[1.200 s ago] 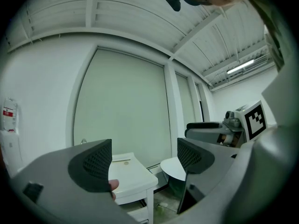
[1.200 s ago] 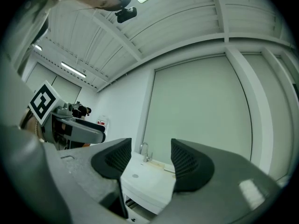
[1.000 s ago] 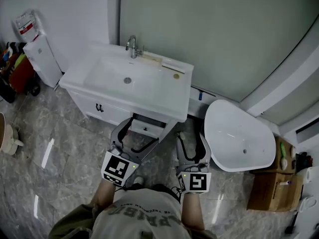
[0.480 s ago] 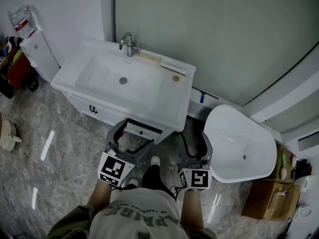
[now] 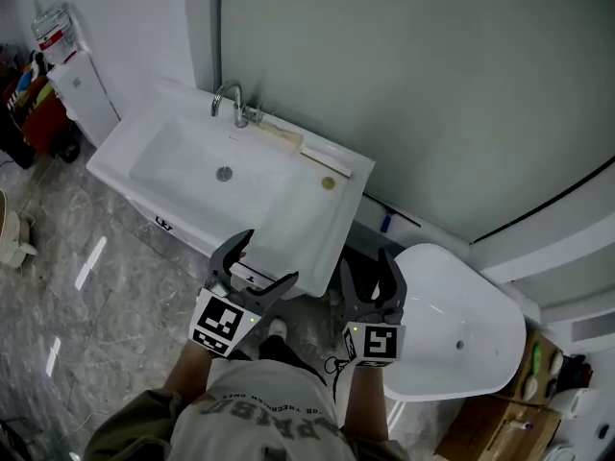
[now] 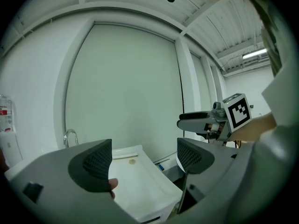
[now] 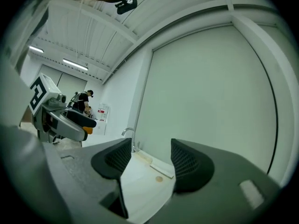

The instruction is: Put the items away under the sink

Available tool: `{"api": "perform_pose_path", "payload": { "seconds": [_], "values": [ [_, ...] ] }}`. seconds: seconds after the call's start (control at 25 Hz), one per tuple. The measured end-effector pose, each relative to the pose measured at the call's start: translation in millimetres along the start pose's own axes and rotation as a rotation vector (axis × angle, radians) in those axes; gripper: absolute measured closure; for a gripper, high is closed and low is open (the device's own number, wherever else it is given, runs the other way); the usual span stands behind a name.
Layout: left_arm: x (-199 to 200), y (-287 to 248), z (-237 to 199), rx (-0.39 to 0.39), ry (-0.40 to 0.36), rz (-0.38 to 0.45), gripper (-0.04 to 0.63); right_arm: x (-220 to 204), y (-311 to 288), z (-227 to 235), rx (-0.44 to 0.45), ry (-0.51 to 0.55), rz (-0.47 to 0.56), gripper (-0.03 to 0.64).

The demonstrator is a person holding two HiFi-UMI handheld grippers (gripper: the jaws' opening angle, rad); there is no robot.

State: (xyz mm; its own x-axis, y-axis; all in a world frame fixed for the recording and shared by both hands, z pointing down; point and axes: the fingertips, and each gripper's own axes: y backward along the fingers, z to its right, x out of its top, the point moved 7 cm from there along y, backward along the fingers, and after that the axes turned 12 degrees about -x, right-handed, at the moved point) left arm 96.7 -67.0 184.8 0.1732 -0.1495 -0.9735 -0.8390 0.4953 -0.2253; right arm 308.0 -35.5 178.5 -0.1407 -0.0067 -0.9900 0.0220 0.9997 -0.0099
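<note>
Hovering at sink [image 5: 309, 217] edge, left hand-held gripper [image 5: 261, 261], right hand-held gripper [image 5: 367, 267], both gaping

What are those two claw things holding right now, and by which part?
Nothing. The left gripper and right gripper both have their fingers apart, with only the sink beyond the gaps.

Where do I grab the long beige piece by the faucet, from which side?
Likely mid-length, jaws across its narrow width, from above: the long beige piece lies flat along the back ledge of the sink beside the faucet, too low for a side approach.
</note>
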Motion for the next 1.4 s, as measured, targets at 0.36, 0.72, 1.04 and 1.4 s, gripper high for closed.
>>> {"api": "perform_pose_path", "payload": {
  "seconds": [0.36, 0.72, 1.04, 1.4],
  "values": [
    [-9.0, -66.2, -19.1, 0.038, 0.054, -0.059, 0.178, -31.4, -76.7, 50.7, 0.085, 0.010, -0.062, 0.362],
    [-28.1, -110.0, -56.9, -0.011, 0.098, -0.118, 0.178, -68.9, -147.4, 56.3, 0.118, 0.079, -0.158, 0.362],
    [-42.4, -144.8, -113.8, -0.098, 0.137, -0.153, 0.178, -95.8, -236.9, 38.6, 0.184, 0.188, -0.287, 0.362],
    [-53.8, -186.6, -153.2, -0.215, 0.159, -0.195, 0.178, -155.5, -330.2, 28.1, 0.271, 0.328, -0.507, 0.362]
  ]
}}
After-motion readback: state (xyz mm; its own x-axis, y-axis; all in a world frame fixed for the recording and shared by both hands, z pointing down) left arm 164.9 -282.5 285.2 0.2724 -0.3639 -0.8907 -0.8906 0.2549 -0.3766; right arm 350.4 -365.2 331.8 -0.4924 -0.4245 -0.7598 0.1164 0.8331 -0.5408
